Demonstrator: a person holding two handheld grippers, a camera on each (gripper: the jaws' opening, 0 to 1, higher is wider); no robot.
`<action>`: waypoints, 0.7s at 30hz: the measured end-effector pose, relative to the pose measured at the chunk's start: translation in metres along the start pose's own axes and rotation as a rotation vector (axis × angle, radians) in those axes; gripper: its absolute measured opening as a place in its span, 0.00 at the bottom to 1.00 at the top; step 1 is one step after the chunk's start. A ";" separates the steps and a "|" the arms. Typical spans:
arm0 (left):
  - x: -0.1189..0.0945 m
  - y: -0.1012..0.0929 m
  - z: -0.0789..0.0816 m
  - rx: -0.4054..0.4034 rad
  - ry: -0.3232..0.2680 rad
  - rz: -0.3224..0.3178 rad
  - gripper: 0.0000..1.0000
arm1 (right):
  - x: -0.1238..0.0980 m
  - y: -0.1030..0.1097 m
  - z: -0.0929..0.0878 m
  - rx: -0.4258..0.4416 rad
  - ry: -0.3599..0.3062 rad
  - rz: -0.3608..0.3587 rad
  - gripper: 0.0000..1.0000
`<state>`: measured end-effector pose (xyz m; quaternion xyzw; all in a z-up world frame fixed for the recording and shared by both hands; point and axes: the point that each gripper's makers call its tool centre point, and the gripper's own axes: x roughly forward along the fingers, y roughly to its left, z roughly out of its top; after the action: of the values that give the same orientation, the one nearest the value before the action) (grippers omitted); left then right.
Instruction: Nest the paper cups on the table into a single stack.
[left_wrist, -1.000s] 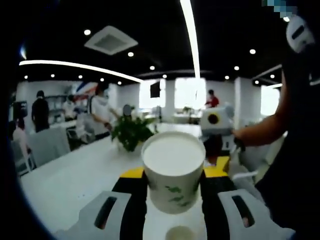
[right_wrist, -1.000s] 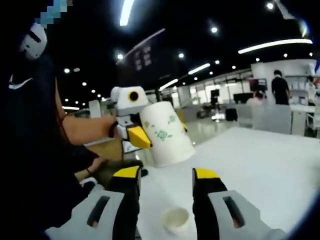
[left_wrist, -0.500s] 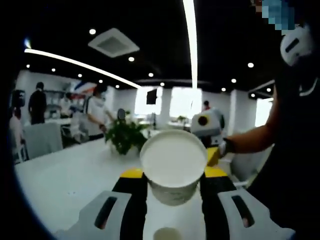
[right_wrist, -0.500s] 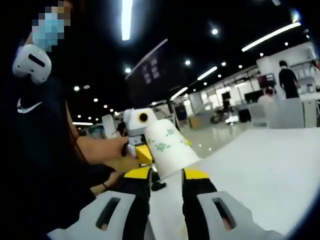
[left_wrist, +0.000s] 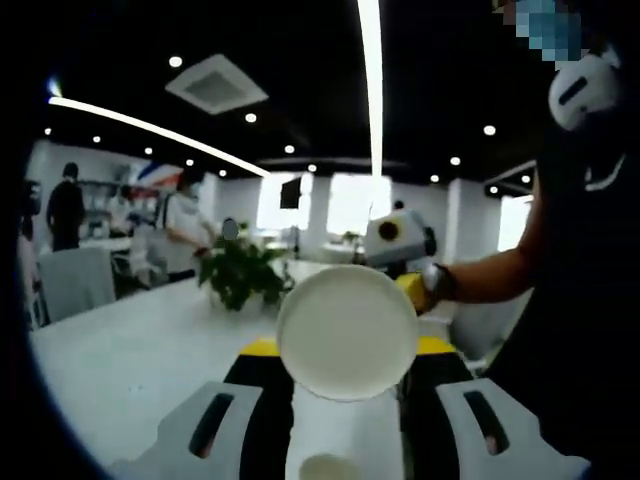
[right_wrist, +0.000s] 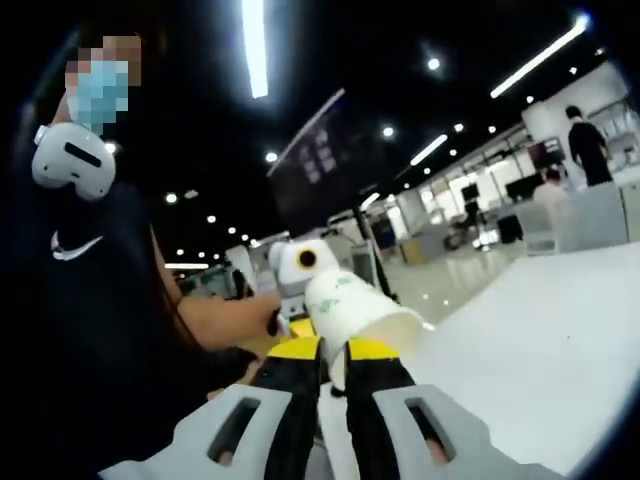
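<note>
In the left gripper view, the left gripper (left_wrist: 345, 365) pinches a white paper cup with green leaf print (left_wrist: 346, 331) between its yellow-tipped jaws, mouth facing the camera. A second small white paper cup (left_wrist: 329, 467) stands on the white table (left_wrist: 130, 350) at six o'clock. The right gripper (right_wrist: 333, 360) has its jaws nearly pressed together, holding nothing, just beside the held cup at its twelve o'clock. A potted green plant (left_wrist: 238, 276) sits at ten o'clock.

A long white table (left_wrist: 130, 350) carries a potted plant (left_wrist: 238, 275) far off and a small paper cup (left_wrist: 328, 467) near.
</note>
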<state>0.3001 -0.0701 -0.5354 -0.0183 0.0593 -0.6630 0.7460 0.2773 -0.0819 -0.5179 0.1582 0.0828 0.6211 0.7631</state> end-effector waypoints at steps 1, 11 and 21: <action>0.000 0.001 -0.001 0.001 0.004 0.002 0.40 | 0.000 0.001 0.000 0.002 0.003 0.005 0.04; -0.005 0.004 0.005 -0.013 -0.025 0.032 0.43 | 0.007 0.015 0.010 -0.001 0.012 0.062 0.00; -0.016 0.033 -0.006 0.027 0.032 0.203 0.83 | 0.008 0.016 0.024 -0.062 0.035 0.036 0.00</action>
<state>0.3298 -0.0505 -0.5436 0.0082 0.0638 -0.5849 0.8085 0.2716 -0.0742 -0.4895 0.1251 0.0739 0.6396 0.7548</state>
